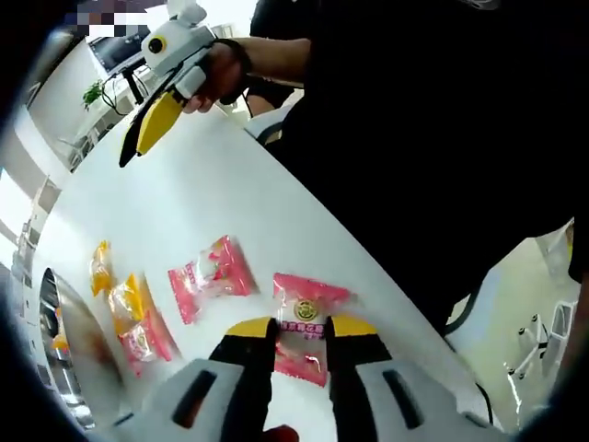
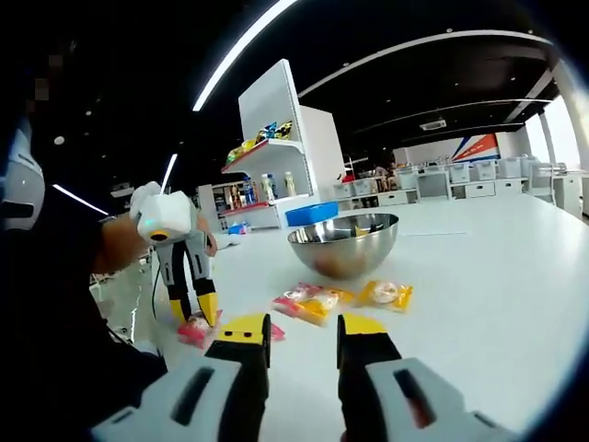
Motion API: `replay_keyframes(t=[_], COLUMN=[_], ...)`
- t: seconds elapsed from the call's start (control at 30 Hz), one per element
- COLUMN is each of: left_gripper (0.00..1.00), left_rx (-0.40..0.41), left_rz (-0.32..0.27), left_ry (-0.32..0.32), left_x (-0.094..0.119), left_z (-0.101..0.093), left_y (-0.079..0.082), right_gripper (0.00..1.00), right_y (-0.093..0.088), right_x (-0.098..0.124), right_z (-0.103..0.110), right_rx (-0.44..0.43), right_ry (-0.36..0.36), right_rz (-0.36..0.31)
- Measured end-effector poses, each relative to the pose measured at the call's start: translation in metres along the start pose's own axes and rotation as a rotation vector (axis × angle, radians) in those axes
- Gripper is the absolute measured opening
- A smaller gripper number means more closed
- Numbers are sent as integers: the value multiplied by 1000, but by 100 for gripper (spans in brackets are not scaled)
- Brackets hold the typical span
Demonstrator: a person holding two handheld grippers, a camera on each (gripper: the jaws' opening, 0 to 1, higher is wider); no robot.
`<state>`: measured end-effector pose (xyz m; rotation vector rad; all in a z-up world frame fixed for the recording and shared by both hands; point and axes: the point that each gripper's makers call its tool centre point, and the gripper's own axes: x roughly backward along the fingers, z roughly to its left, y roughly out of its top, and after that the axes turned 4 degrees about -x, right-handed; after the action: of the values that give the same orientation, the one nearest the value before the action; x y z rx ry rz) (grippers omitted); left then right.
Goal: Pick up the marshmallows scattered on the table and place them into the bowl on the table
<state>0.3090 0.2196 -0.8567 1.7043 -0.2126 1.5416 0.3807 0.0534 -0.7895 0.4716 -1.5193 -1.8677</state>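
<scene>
My left gripper (image 1: 304,325) has its yellow-tipped jaws pressed against both sides of a pink marshmallow packet (image 1: 308,308) that lies on the white table (image 1: 230,203). The right gripper view shows that left gripper (image 2: 194,311) pointing down onto the pink packet (image 2: 195,330). The steel bowl (image 2: 345,244) stands farther back, with a pink and orange packet (image 2: 313,301) and an orange packet (image 2: 386,293) in front of it. My right gripper (image 2: 304,327) hovers open above the table with nothing between its jaws. It also appears as the right gripper (image 1: 138,138), held up in a hand.
Another pink packet (image 1: 210,276) and an orange packet (image 1: 101,267) lie between the held packet and the bowl's rim (image 1: 51,313). A person in dark clothes stands at the table edge. A blue bin (image 2: 311,214) and shelves stand behind the bowl.
</scene>
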Motion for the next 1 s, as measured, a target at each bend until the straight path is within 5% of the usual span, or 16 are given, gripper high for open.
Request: replay_keyframes(t=[0.37,0.53,0.7,1.0], left_gripper=[23,23,23,23], left_rx=[32,48,110,250], left_rz=[-131,-135,-227,-420], left_ry=[157,249,371,499], left_x=[30,39,56,92], left_z=[23,39,62,92], left_y=[26,24,31,35], right_gripper=[28,28,28,27], right_y=[-2,-5,-7,-11], right_x=[0,-1,-1,-2], right_z=[4,6,6,3], right_rx=[3,2,0,-3], right_ry=[5,4,4,-1], right_rz=[8,16,22,36])
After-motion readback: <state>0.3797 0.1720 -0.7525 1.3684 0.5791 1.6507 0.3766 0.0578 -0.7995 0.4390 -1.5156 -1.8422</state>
